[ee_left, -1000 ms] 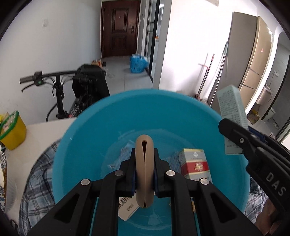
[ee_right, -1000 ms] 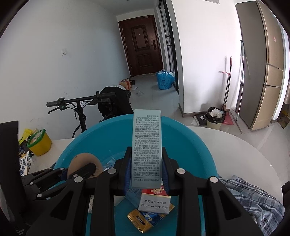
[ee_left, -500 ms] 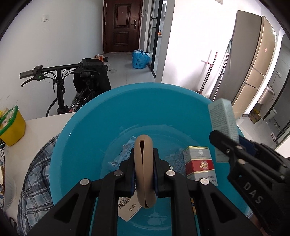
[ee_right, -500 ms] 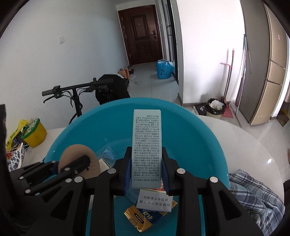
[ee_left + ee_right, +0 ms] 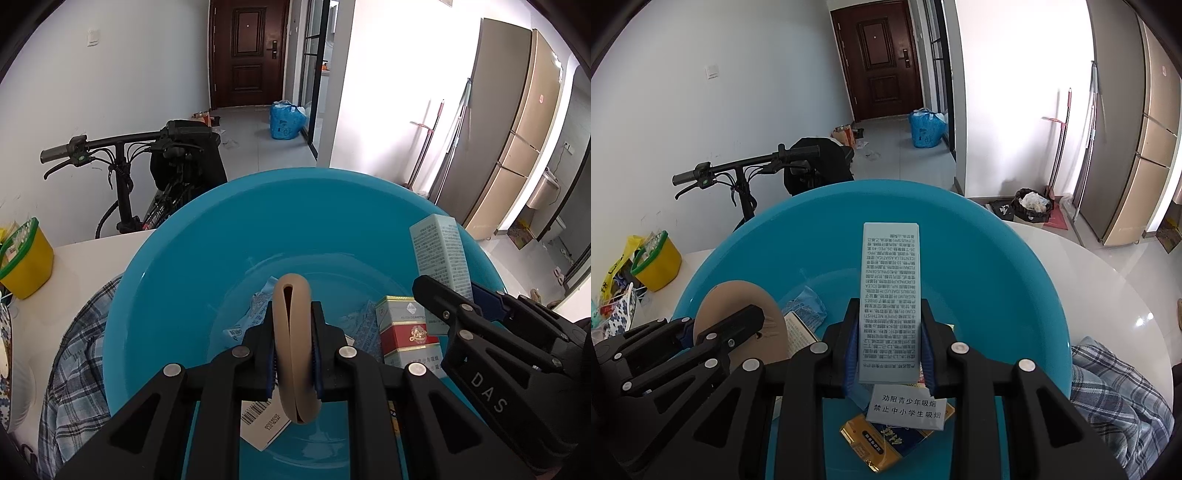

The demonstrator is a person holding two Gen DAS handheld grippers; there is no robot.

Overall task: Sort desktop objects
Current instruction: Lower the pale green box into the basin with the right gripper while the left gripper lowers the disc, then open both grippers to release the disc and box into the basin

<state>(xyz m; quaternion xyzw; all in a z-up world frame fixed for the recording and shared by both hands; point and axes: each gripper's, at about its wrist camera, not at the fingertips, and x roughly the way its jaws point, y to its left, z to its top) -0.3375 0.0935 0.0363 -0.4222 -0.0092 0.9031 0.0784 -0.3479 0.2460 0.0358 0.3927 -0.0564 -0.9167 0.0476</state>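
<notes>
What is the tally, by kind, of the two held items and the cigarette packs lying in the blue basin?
Beige insole, in the left hand-held gripper: 1
Pale blue printed carton, in the right hand-held gripper: 1
Cigarette packs in the blue basin, red-and-white pack and gold pack: 2
Total: 4

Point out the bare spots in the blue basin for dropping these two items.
Blue basin: its far floor and back wall are bare, beyond the blue packets. The near right is crowded with the cigarette packs. The white table right of the basin is bare.
</notes>
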